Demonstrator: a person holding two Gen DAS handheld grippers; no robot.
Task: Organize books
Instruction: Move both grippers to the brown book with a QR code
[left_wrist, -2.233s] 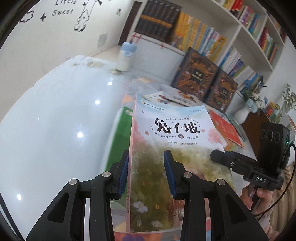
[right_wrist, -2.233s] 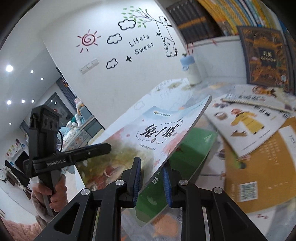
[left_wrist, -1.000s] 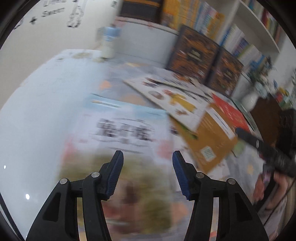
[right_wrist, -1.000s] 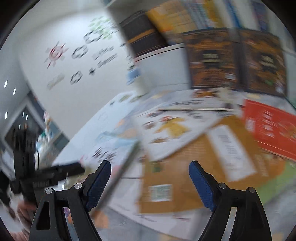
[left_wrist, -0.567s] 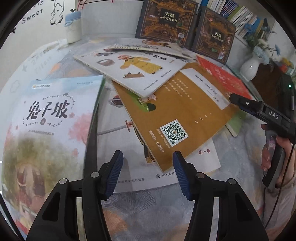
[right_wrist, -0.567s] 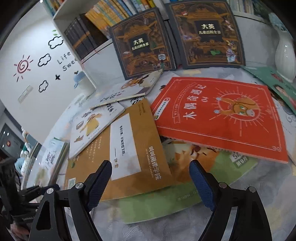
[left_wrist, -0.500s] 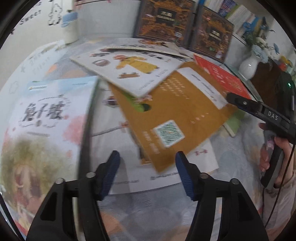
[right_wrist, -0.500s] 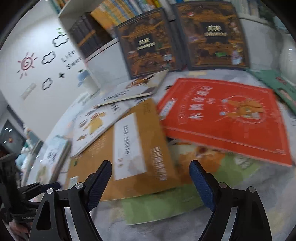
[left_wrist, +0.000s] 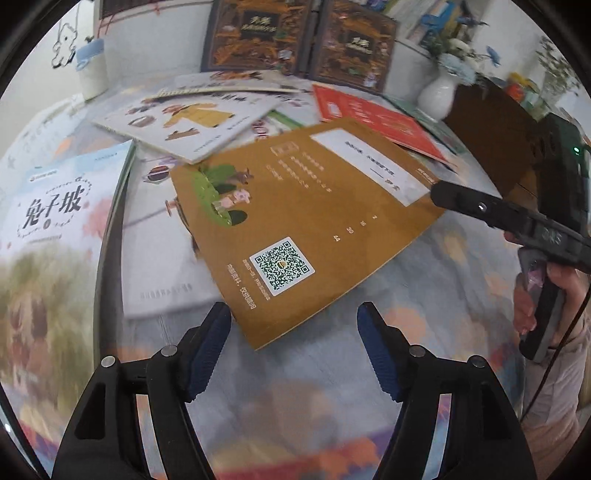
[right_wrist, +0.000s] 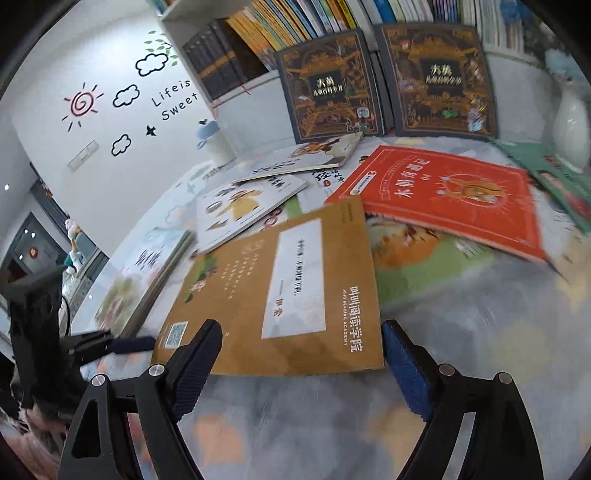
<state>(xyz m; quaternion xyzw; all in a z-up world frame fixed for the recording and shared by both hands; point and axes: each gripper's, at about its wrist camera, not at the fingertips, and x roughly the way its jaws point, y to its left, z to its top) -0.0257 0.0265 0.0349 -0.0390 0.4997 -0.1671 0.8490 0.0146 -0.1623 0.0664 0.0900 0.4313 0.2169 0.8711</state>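
Motion blur smears the lower half of the pale rabbit-title book (left_wrist: 48, 229), which the left edge of the left wrist view also cuts off. The brown book (right_wrist: 280, 291) hides most of the green-covered book (right_wrist: 424, 266) beneath it. In the right wrist view the left claw (right_wrist: 122, 345) is dark and blurred, and the table (right_wrist: 332, 424) cloth pattern is unreadable.

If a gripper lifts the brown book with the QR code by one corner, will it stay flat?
Probably not: the brown book looks thin and soft-covered, so it would likely droop. It seems light. It lies across other books, so pushing it may slide it or drag them.
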